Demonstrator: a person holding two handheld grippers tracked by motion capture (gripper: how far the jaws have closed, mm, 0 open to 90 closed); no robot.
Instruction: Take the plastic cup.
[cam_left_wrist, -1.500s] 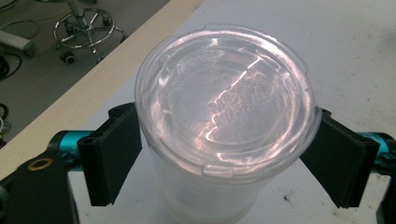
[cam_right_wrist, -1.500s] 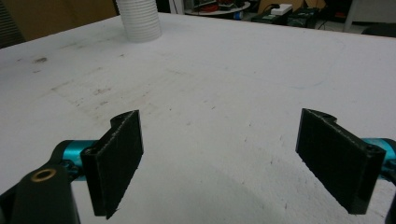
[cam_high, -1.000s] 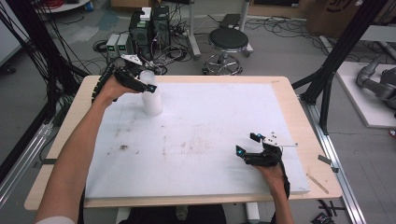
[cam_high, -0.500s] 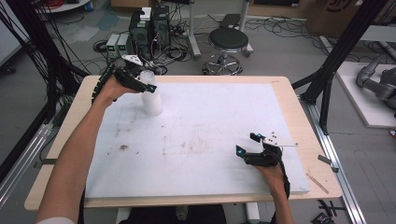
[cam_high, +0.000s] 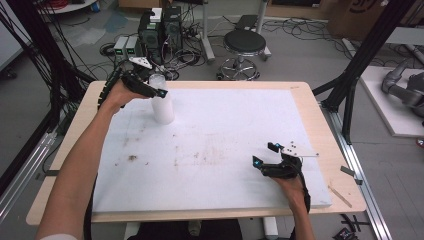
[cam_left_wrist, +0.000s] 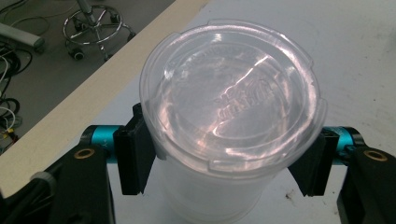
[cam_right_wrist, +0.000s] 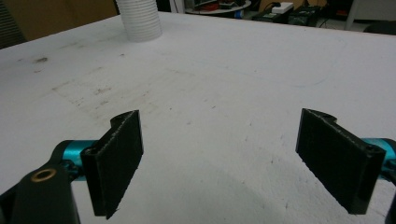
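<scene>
Wooden table (cam_high: 310, 107) w/ white sheet (cam_high: 225, 130); behind it grey floor (cam_high: 300, 55), 1 black stool (cam_high: 244, 44), cables & PC boxes (cam_high: 160, 27).

Translucent lidded plastic cup (cam_high: 162, 102) upper left on white foam sheet (cam_high: 225, 125) covering wooden table (cam_high: 320, 125). Black round stool (cam_high: 244, 44) beyond the far edge.

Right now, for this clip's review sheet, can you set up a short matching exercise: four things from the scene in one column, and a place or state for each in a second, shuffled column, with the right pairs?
Things:
1. cup
2. left tongs
3. right tongs
4. stool

Places or states:
A. open above the bare white mat, with nothing between the pads
B. on the floor beyond the table's far edge
C. upright on the mat near the far left corner, with a clear lid on
D. closed on the cup just under its lid

Pairs: 1-C, 2-D, 3-A, 4-B
</scene>
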